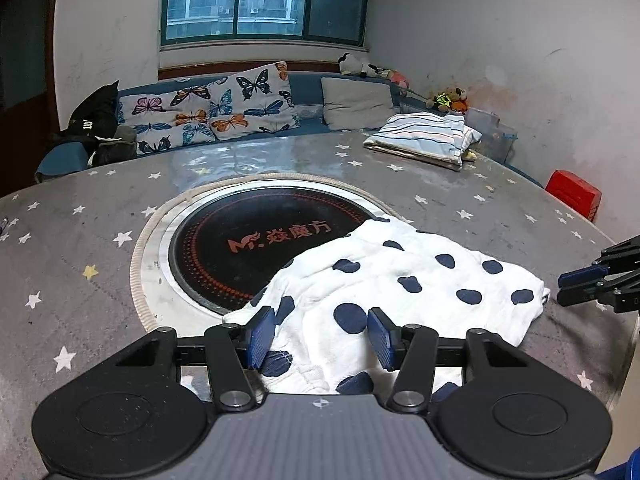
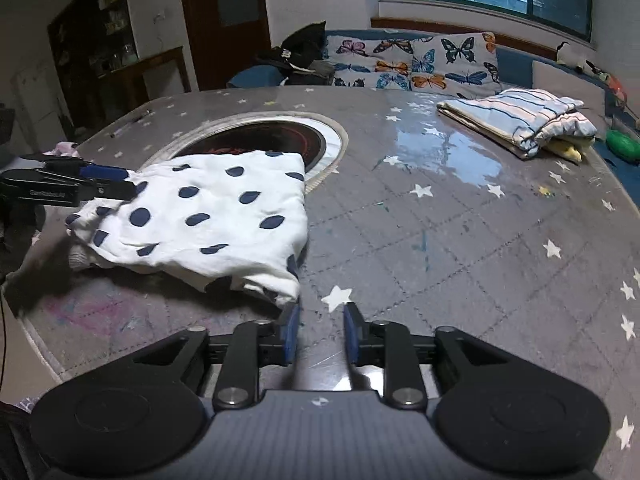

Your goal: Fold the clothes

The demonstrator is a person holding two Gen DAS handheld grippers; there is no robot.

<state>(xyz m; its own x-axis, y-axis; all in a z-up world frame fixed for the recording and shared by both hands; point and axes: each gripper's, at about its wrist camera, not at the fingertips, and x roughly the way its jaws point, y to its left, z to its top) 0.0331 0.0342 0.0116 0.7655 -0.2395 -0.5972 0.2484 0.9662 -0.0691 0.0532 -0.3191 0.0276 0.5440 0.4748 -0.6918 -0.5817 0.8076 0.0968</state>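
Two garments are seen on the grey star-printed worktop (image 2: 440, 240): a striped folded cloth bundle (image 2: 516, 120) set near the far right corner, judged finished, and a white navy-dotted cotton garment (image 2: 208, 216) lying partly folded at the near edge, overlapping the round black inset burner (image 1: 256, 240). Left claw (image 1: 320, 336) is held released, straddling its hem; right claw (image 2: 318, 332) is released beside its corner. Final folds remain.

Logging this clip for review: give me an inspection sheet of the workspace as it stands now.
Surface: star-print table with a round inset cooktop.
Job's things: polka-dot garment folded, partly over the cooktop; striped folded pile at the far side.
Clutter: pen by the far edge.
Grippers: left gripper open over the garment; right gripper open, empty, beside its corner.
Cables: nothing seen.
Surroundings: butterfly cushions, window.
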